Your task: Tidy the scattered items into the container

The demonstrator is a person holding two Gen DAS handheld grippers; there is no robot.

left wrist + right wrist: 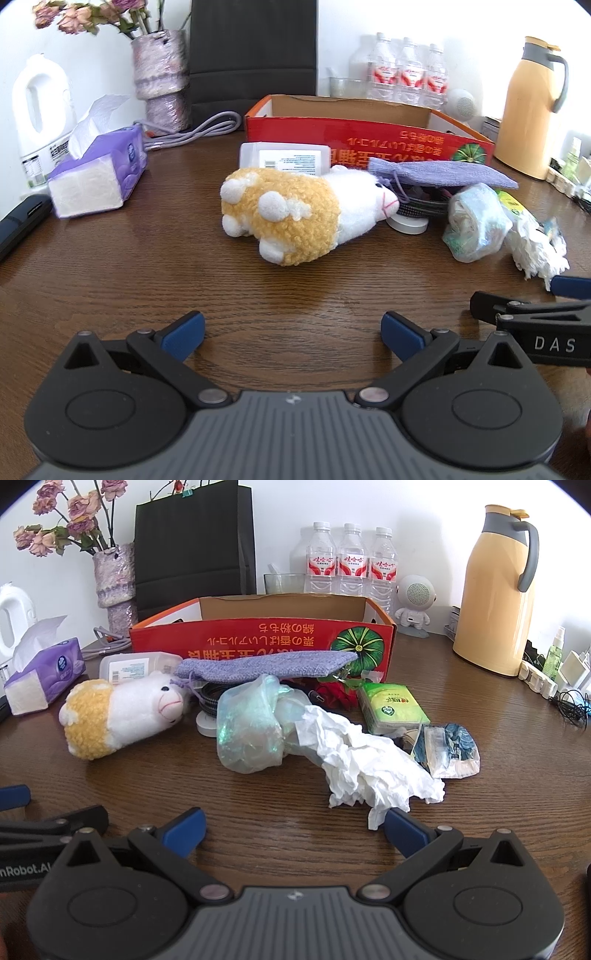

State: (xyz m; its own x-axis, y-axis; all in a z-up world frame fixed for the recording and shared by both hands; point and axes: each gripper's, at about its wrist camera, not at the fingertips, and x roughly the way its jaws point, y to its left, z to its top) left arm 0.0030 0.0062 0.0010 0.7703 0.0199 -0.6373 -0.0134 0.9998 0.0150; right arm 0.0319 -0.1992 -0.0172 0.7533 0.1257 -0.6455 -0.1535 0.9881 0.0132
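Crumpled tissue (373, 771) is lying at frame centre, touching the wide-open, empty right gripper (295, 825), likely tearing or slipping if pinched by its edge.

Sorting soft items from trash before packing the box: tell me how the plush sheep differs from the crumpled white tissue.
The plush sheep is a shaped toy in yellow and white with a stitched pink snout; the crumpled white tissue is plain white and shapeless. The sheep lies on its side, left of the pile, nearer the left gripper; the tissue sprawls just ahead of the right gripper, touching one pad. Both rest on the wooden table, outside the red box, with both grippers open.
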